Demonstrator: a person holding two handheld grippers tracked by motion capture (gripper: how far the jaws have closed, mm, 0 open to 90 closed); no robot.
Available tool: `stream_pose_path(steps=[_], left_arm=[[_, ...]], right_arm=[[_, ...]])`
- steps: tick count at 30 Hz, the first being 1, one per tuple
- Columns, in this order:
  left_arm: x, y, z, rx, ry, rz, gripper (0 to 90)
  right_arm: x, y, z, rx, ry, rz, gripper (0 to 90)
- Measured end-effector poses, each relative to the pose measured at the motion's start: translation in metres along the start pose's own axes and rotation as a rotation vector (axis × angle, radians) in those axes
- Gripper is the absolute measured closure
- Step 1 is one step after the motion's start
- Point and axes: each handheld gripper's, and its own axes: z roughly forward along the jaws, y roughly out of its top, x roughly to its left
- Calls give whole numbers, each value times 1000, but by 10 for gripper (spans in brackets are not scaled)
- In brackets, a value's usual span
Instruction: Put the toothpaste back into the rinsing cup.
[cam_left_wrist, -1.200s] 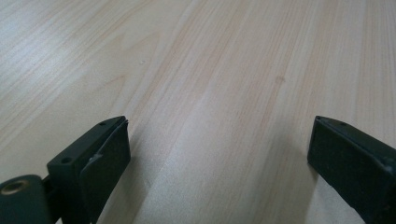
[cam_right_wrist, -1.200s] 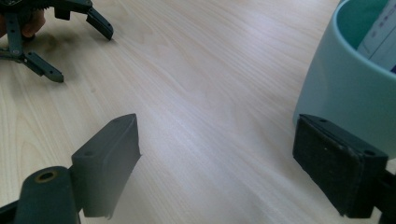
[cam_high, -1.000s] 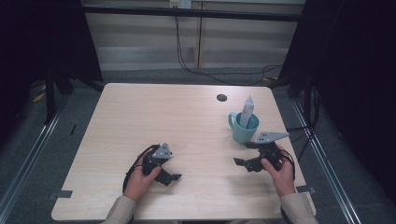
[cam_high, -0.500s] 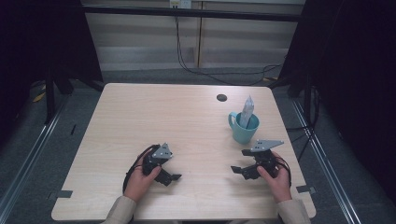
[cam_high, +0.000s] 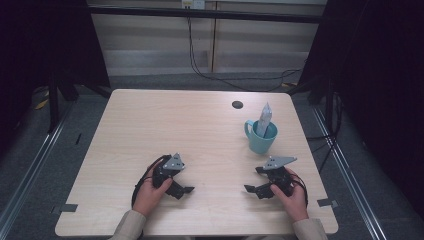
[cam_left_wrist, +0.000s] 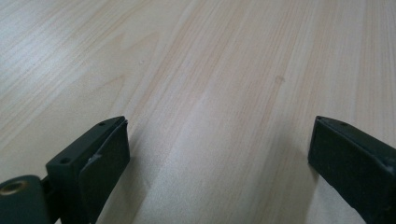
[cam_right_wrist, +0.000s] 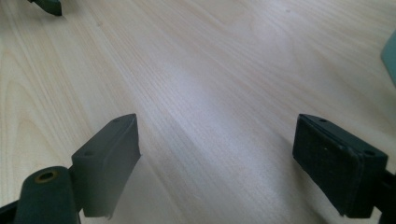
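Observation:
A teal mug (cam_high: 261, 137) stands on the right half of the light wood table (cam_high: 165, 120), and a silvery-white packet (cam_high: 263, 118) sticks up out of it. My right gripper (cam_high: 255, 181) rests low near the front right, short of the mug, jaws pointing left. In its own view the right gripper (cam_right_wrist: 217, 122) is open over bare wood, with a sliver of the mug (cam_right_wrist: 390, 51) at the right edge. My left gripper (cam_high: 181, 183) sits at the front, left of centre. The left gripper (cam_left_wrist: 217, 126) is open too, with nothing between its jaws.
A small black round grommet (cam_high: 237, 104) sits in the tabletop behind the mug. The tip of the left gripper's jaw (cam_right_wrist: 46, 5) shows at the top left of the right gripper view. Dark curtains and cables stand beyond the table's far edge.
My right gripper has drawn back from the mug toward the table's front edge and slightly left. The left gripper has stayed put.

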Motion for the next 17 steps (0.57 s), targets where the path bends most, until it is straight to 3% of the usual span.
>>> stream_pose_path(steps=[17], left_arm=[[0,0,0,1,0,0,51]], right_arm=[[6,-5,3,18,-33,-75,136]])
